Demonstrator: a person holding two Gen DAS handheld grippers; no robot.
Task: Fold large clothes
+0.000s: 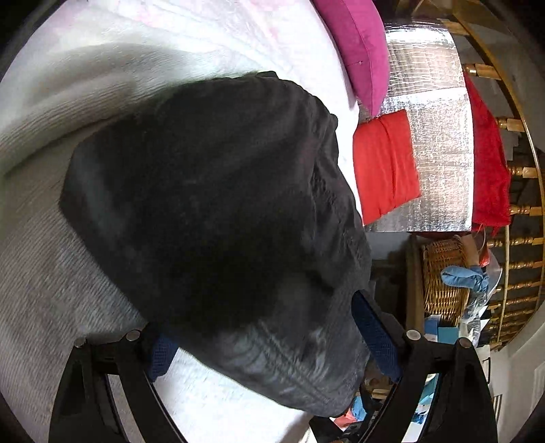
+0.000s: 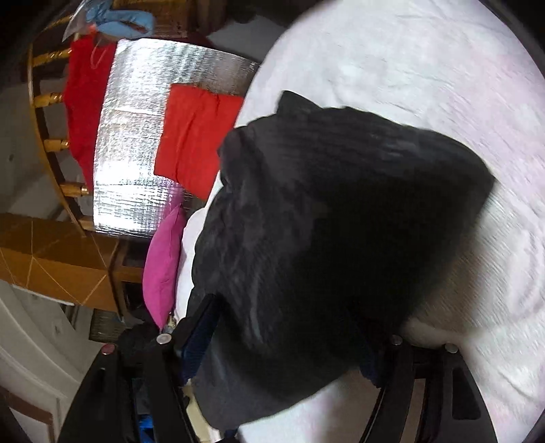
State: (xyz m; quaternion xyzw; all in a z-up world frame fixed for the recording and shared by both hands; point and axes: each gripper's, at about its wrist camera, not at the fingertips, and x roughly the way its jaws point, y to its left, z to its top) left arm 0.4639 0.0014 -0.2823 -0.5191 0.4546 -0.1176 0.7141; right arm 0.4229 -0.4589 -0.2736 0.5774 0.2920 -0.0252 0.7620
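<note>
Nearest the lens, the left claw (image 1: 272, 344) and right claw (image 2: 282, 340) each stand wide with the black garment (image 1: 211, 204) bunched between their blue pads; whether they pinch it I cannot tell. The garment drapes over the white bed (image 1: 221, 30) — toward three o'clock in the left view its edge nears the bedside, so loose pads could let it slump off.

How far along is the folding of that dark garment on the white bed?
Done: the dark garment already lies in a compact doubled-up shape on the white bedspread. In hand: the left gripper and right gripper each straddle an edge of it, jaws wide. Left: flattening it; I can't see a finished, neat fold.
</note>
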